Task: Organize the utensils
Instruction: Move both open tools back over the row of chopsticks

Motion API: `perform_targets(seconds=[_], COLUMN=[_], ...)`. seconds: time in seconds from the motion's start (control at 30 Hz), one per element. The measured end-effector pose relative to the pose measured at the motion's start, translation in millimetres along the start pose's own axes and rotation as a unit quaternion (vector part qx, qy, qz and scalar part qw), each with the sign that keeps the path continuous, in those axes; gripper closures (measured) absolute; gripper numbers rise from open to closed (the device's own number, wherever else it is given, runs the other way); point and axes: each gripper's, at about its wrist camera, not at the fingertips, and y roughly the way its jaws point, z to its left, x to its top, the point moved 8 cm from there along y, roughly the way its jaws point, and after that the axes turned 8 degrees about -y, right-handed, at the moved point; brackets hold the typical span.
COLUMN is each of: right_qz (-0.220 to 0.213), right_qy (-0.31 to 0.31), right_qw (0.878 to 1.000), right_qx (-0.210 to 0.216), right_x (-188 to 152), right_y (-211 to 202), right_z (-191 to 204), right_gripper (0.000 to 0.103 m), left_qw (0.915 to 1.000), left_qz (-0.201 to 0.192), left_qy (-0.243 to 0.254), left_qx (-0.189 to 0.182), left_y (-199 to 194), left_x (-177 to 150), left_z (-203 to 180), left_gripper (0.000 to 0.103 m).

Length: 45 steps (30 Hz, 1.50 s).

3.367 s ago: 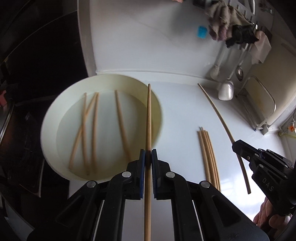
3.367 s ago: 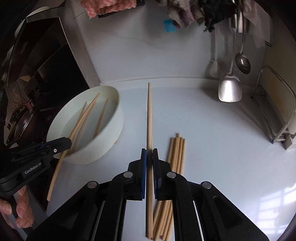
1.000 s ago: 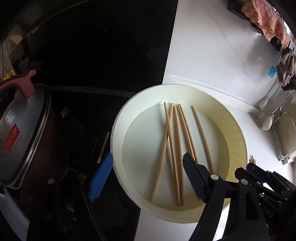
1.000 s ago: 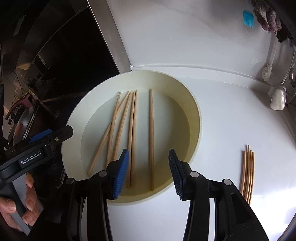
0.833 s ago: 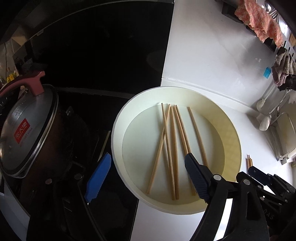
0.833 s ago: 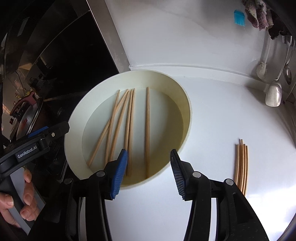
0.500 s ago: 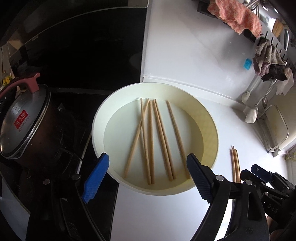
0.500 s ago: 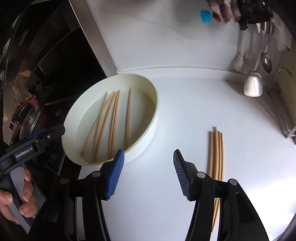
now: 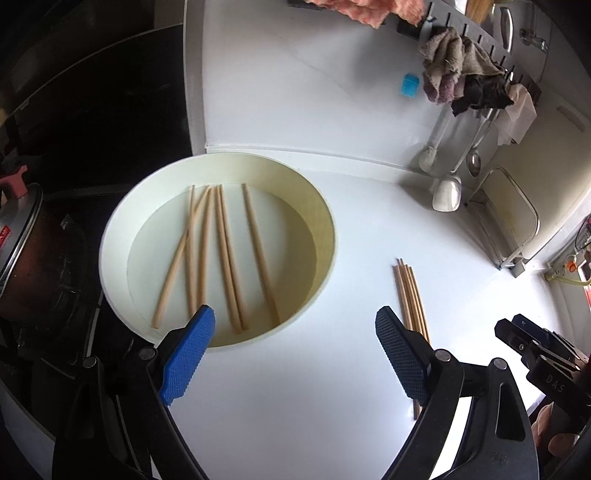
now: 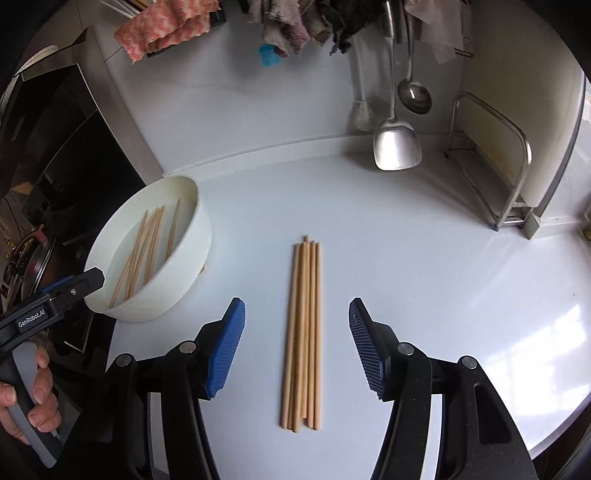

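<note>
A round cream bowl on the white counter holds several loose wooden chopsticks. A neat bundle of chopsticks lies on the counter to the bowl's right. My left gripper is open and empty, above the counter just in front of the bowl; it also shows in the right wrist view. My right gripper is open and empty, its jaws straddling the bundle from above. Its tip shows in the left wrist view.
A dark stove with a lidded pot lies left of the bowl. A spatula, ladle and brush hang on the back wall under cloths. A metal rack stands at the right.
Both grippers let their chopsticks go into the bowl and opened. Both then swung right: the left drew back from the bowl, the right moved over the bundle on the counter.
</note>
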Motion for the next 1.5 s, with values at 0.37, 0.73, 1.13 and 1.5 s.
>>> perform_targets(seconds=[0.37,0.73,1.13,1.5], right_qz=[0.031,0.025,0.028,0.027], right_qy=[0.014,0.001,-0.028,-0.041], right_qw=[0.999,1.000,0.999,0.998], right_qx=[-0.003,0.012,-0.006,-0.028], right_x=[-38,-44,-51,-53], right_y=[25,74,106,111], right_z=[-43,-42,-29,-30], right_gripper=[0.046,0.046,0.046,0.046], left_qw=[0.9992,0.9994,0.9994,0.9994], left_qz=[0.028,0.019,0.017,0.030], left_qy=[0.027,0.029,0.031,0.018], left_qx=[-0.011,0.000,0.003,0.002], left_y=[31,63,81,87], left_x=[-43,-64,-70,-77], left_z=[-58,-66,-60,-57], left_gripper=[0.016,0.014,0.014,0.014])
